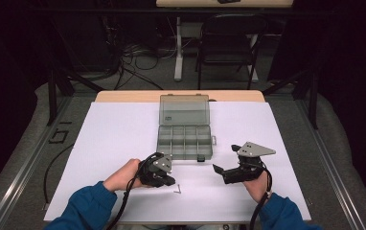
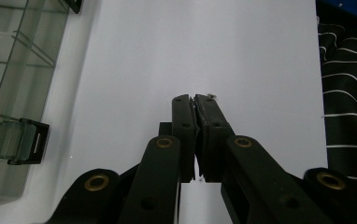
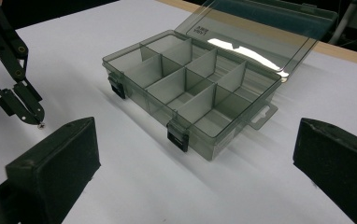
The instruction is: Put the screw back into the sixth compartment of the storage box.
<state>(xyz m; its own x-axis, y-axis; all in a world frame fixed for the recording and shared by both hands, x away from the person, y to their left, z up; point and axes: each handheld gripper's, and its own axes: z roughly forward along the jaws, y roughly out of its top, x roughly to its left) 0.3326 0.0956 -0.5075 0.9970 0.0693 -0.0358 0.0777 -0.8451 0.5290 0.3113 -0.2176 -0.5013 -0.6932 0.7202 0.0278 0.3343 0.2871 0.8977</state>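
White table sheet (image 1: 114,143) bears an open organizer box (image 1: 184,141); left gripper (image 2: 194,99) pinches a small screw (image 2: 210,97), right gripper (image 3: 190,154) released.

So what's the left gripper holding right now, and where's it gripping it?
The left gripper is shut on a small screw, pinched at the very tips of its jaws, with the head poking out. The right gripper is open and holds nothing.

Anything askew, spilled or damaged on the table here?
Nothing stands out. The organizer box sits square with its lid open and its compartments look empty. The left claw pinches a small screw, and an L-shaped key lies loose nearby.
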